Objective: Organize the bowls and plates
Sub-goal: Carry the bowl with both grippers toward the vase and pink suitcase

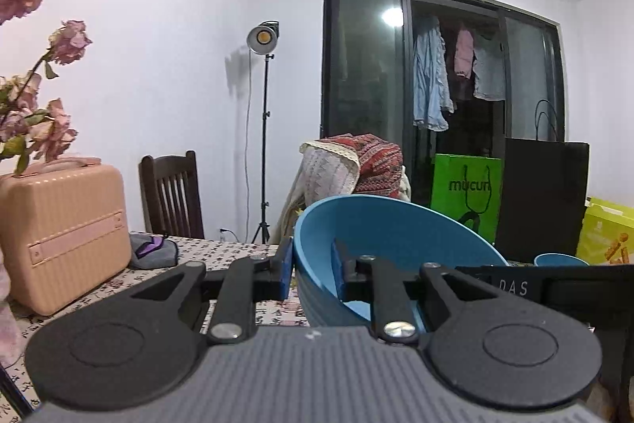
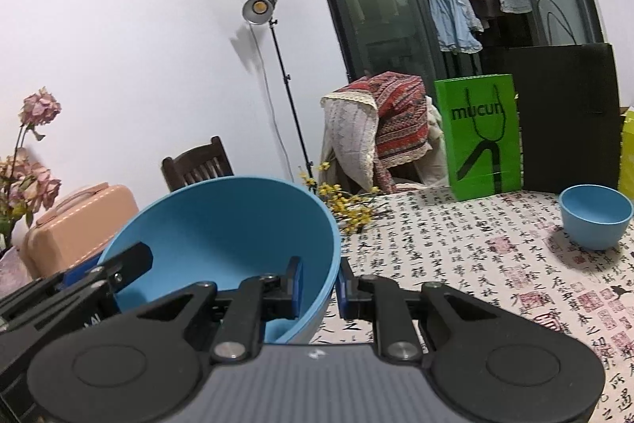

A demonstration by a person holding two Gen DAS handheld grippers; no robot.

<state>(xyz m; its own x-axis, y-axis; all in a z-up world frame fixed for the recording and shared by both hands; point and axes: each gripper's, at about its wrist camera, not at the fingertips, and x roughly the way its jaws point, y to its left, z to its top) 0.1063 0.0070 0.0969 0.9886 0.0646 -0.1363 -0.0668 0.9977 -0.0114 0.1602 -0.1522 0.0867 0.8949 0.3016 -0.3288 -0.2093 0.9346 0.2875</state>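
Large blue bowl (image 2: 222, 236), rim pinched between both hand-held grippers

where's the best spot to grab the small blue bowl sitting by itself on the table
Take the small blue bowl by its thin rim, one finger inside and one outside, coming from above on its near side. It stands upright and open-topped on the tablecloth, with bare cloth around it.
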